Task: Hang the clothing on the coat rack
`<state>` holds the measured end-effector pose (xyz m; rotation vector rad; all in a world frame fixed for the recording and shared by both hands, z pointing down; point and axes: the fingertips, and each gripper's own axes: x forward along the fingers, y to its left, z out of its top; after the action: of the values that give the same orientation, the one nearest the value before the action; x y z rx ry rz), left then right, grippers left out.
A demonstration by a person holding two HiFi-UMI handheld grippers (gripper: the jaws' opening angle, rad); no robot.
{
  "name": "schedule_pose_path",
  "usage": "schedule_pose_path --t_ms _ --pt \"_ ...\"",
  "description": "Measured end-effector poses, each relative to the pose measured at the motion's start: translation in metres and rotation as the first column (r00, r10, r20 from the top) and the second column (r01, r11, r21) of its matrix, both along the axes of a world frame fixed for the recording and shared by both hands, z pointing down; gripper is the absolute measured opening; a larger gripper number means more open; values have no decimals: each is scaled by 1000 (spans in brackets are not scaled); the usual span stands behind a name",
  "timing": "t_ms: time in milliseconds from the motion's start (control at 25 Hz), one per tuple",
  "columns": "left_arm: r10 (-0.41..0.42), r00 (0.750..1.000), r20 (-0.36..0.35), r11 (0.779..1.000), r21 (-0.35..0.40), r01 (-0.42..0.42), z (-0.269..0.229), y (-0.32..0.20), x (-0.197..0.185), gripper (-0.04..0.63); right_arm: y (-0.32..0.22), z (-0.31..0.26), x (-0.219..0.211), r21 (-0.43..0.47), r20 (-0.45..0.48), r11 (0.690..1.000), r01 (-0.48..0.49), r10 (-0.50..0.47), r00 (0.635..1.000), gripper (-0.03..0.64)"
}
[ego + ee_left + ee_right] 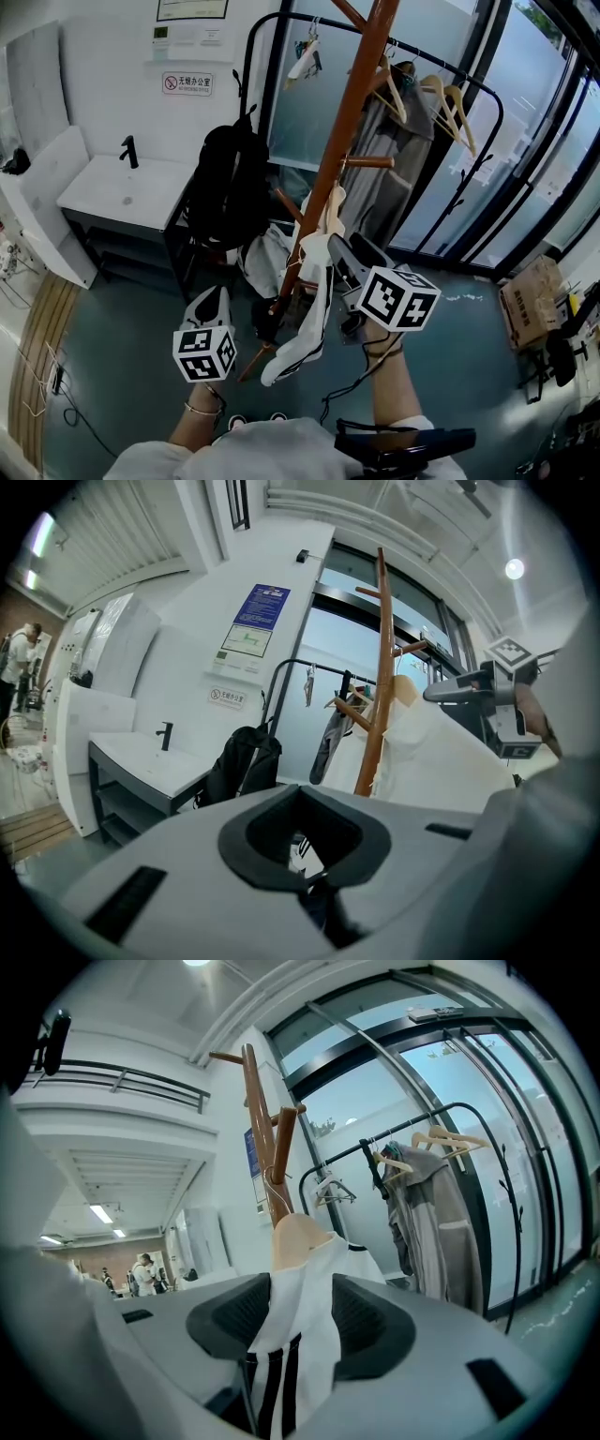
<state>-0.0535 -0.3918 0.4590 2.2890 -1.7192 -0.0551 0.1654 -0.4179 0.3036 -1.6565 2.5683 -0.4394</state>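
Shirt: white cloth with black stripes along one edge; draped on a pale wooden hanger against the rack, lower end dangling between the two tongs.
Rack: round reddish-brown wooden pole with short slanted pegs branching off.
Right tongs: spread wide; striped cloth lying in the gap between the dark scooped pads, not squeezed.
Left tongs: grey, with dark pads meeting at the tips round a hollow; nothing seen nipped.
Head view alone: both marker cubes and both forearms from above; shirt's full drop down the pole; black backpack near the rack; white sink with a black tap; cardboard box at the right on the teal floor.
Left gripper view alone: shirt's broad, plain white side beside the pole; right tongs just beyond it, level with the hanger; blue notice on the white wall.
Right gripper view alone: stripes close up; smooth, rounded shoulder end of the hanger poking out of the cloth; small figures of people far off at the left.
Rail: bent black metal tube carrying a grey coat and bare wooden hangers; in all three views, clearest in the right gripper view.
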Motion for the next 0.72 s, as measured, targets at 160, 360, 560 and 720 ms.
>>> schedule_pose_path --t_ms 160,360,560,720 --pt "26 1000 7 1000 -3 -26 2 0 5 8 5 4 8 2 10 1000 -28 28 1000 212" --pt "67 998 20 998 -9 -66 4 -1 10 8 12 11 15 5 26 997 -76 76 997 212" --pt "108 994 33 994 -9 -108 4 -1 13 8 22 17 22 15 24 991 -131 131 991 212" --pt "144 989 43 990 -6 -144 4 0 21 8 30 32 34 -11 19 983 -182 183 983 212"
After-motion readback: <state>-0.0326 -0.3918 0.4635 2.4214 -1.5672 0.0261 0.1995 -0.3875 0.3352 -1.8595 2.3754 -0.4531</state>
